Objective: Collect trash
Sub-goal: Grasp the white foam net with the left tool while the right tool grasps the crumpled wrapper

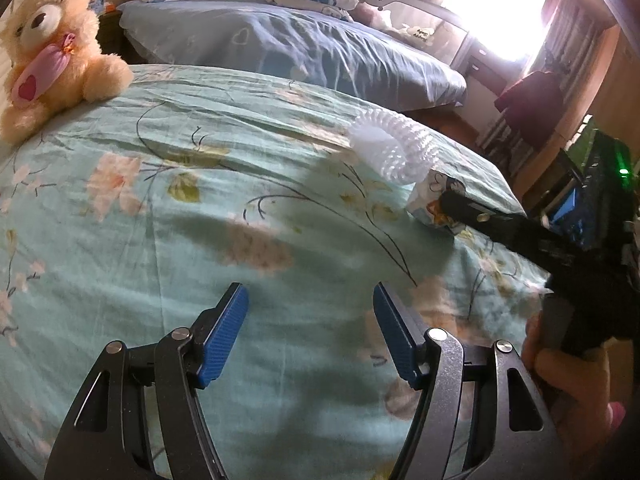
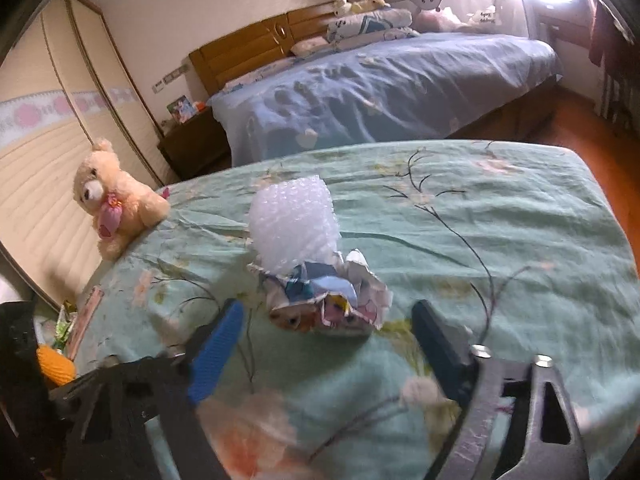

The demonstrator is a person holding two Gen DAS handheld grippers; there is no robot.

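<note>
Crumpled paper [image 2: 330, 306] lies on the green floral bed [image 2: 500, 240], just ahead of the right tool [image 2: 326, 344], jaws spread wide; bubble wrap [image 2: 294, 228] touches its far side. Left tool [image 1: 310, 332] hangs released, empty.

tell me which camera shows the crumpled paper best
The right wrist view: the crumpled paper sits near centre, unobstructed, between the open right tool fingers. In the left wrist view the crumpled paper is small, far right, and partly covered by the right tool's dark finger.
</note>
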